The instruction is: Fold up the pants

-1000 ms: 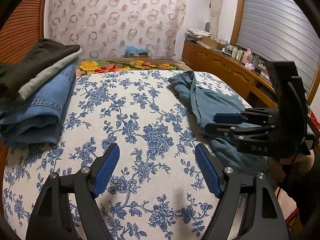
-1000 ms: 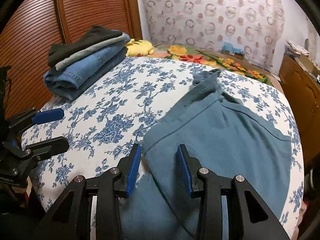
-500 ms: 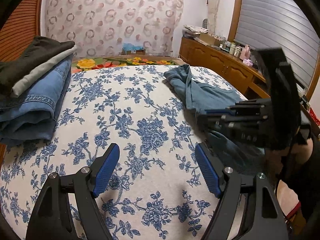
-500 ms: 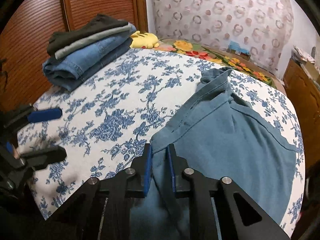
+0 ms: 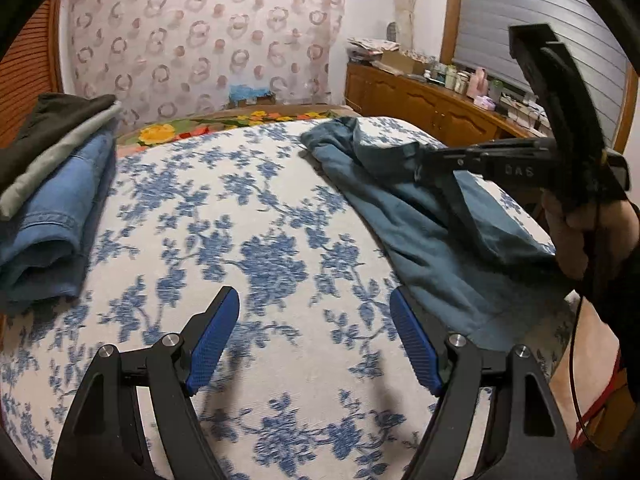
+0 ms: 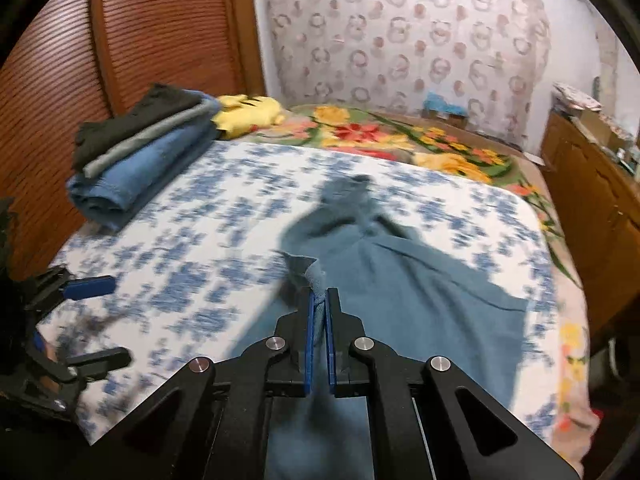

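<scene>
Currently, pants (image 6: 400, 280) are pinched by the right gripper (image 6: 319, 312) over the bed (image 5: 260, 240).
Left gripper (image 5: 314, 320) is held wide open, empty.

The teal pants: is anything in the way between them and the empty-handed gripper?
Nothing visible. Only bare flowered bedspread lies between the open left gripper and the teal pants. The right gripper already pinches their edge.

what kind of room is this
Most likely a home bedroom: a bed with a blue floral cover, folded clothes stacked beside a wooden slatted wardrobe door, and a cluttered wooden dresser along the wall.
</scene>
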